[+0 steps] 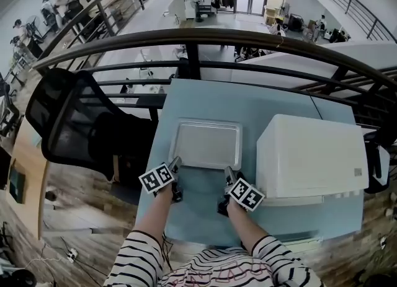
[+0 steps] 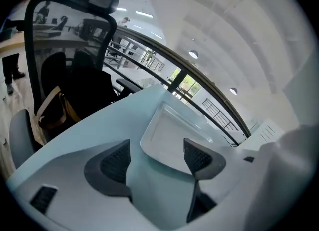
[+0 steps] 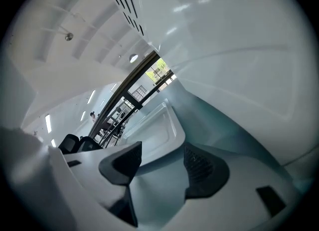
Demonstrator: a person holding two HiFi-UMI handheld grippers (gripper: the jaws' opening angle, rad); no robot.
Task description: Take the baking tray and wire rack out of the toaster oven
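The baking tray (image 1: 206, 144) looks like smooth pale metal with a dull sheen, the counter (image 1: 248, 103) is smooth and matt, and the toaster oven (image 1: 310, 155) shell is glossy white.

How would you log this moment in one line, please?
baking tray: on table beside toaster oven | left gripper: open | right gripper: open | wire rack: unseen

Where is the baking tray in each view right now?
Head view: baking tray at centre, left of the toaster oven.
Left gripper view: centre, just beyond the jaws.
Right gripper view: centre-left, beyond the jaws.
Shared landmark: the dark railing behind it.
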